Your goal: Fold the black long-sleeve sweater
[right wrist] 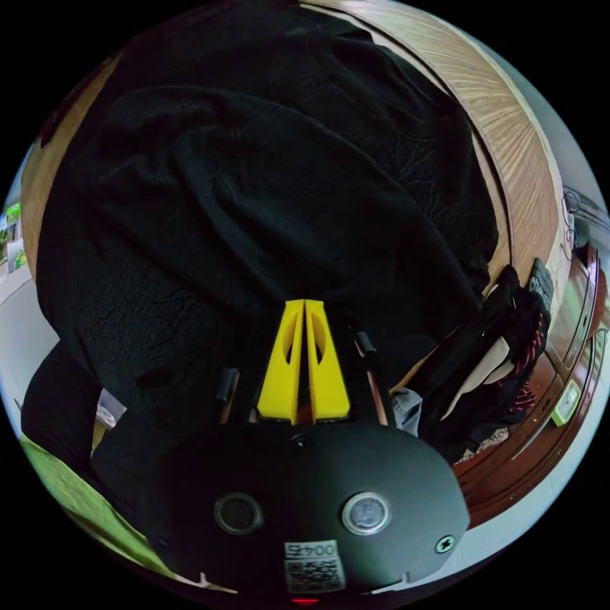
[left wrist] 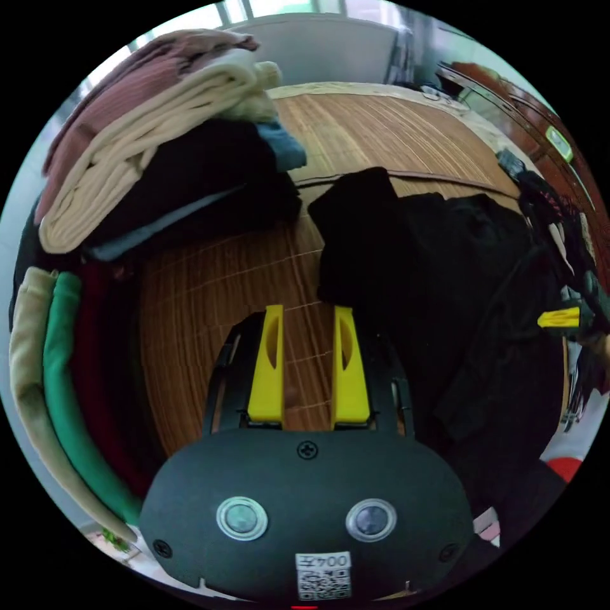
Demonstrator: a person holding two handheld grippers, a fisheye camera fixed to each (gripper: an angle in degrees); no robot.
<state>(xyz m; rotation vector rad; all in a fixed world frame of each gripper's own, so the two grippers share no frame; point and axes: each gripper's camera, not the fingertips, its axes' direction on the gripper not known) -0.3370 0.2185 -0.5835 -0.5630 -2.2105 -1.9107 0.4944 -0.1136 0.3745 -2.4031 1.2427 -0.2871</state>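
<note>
The black long-sleeve sweater lies crumpled on a bamboo mat, one sleeve end pointing away from me. My left gripper hovers open just left of the sweater, with only bare mat between its yellow jaws. At the sweater's far right edge the right gripper shows as a yellow tip. In the right gripper view the sweater spreads in folds above my right gripper, whose jaws are pressed together with black fabric at their tips.
A tall stack of folded clothes stands at the back left of the mat. More folded pieces, one green, lie along the left edge. A black-and-red garment and a dark wooden cabinet sit to the right.
</note>
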